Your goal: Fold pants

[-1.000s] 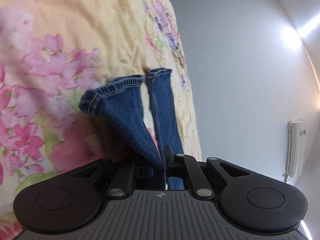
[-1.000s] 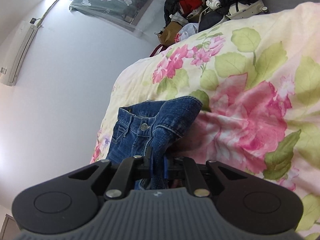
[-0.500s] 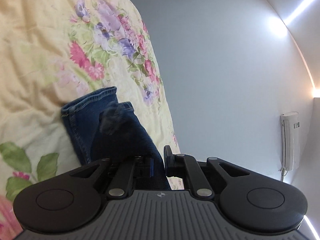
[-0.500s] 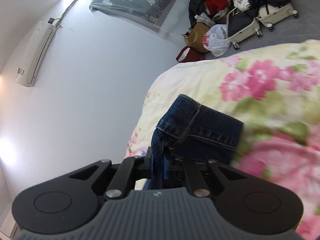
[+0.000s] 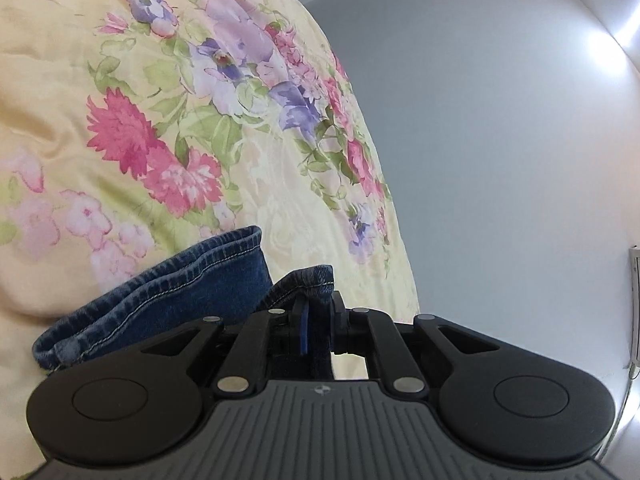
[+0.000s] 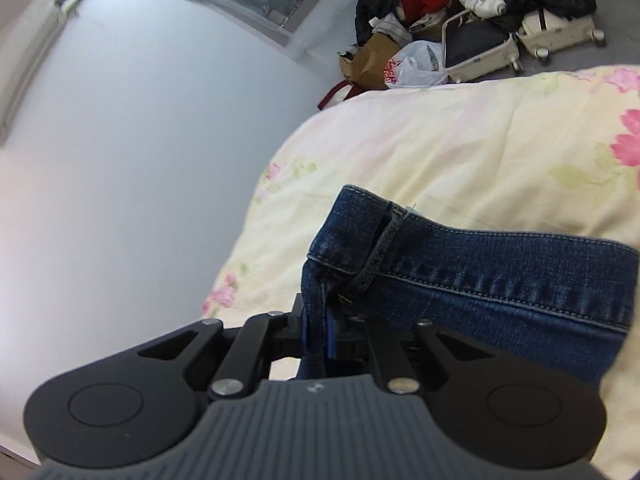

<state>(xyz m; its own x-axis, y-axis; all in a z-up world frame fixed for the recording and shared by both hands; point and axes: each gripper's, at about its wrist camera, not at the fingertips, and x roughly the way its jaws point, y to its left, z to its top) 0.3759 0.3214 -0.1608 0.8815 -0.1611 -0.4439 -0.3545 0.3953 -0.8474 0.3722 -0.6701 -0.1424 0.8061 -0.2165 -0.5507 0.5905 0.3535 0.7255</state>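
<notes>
Blue denim pants lie on a floral bedspread. In the left wrist view their leg hems [image 5: 192, 280] show, and my left gripper [image 5: 318, 320] is shut on the hem of one leg. In the right wrist view the waistband [image 6: 480, 276] with a belt loop stretches off to the right, and my right gripper [image 6: 318, 328] is shut on its left end. Both grippers hold the cloth just above the bedspread [image 5: 160, 120]. The rest of the pants is hidden below the grippers.
The bed's edge [image 6: 256, 216] runs beside a pale wall [image 6: 140, 140] in both views. On the floor beyond the bed lie a heap of clothes, bags [image 6: 400, 60] and an open suitcase [image 6: 480, 48]. A wall unit [image 5: 634, 304] hangs at the right.
Both grippers have carried the denim across the bed towards the wall-side edge. The hanging leg and the waistband now sit lower and closer to the bedspread, with less of the pants in view.
</notes>
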